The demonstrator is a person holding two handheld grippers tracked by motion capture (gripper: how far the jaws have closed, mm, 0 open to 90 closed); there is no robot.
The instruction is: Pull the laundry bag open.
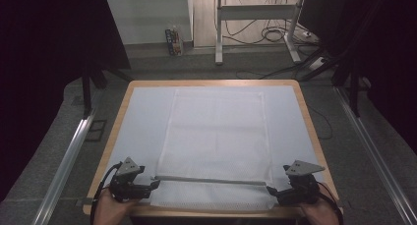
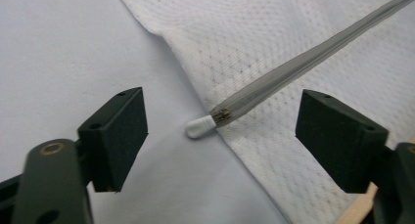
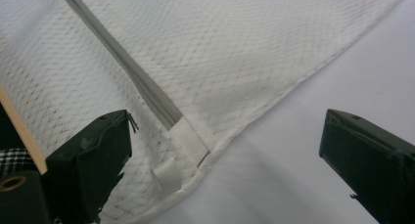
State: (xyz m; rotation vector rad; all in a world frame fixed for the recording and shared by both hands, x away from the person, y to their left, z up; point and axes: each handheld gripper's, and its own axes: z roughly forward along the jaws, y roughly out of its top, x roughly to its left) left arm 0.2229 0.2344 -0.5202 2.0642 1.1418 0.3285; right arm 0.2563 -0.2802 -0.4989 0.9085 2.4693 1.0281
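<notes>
The left tool (image 1: 153, 183) is looking black all over, with a grey three-cornered plate sitting on top that is showing small dark screw dots, and a black cable is looping out from its side. The right tool (image 1: 272, 190) is looking the same, black with a grey three-cornered plate and a black cable curling behind it. In the left gripper view and the right gripper view the jaws are showing as thick black blocks with tiny holes in them, and a round brass-coloured screw is shining on the black arm below.
</notes>
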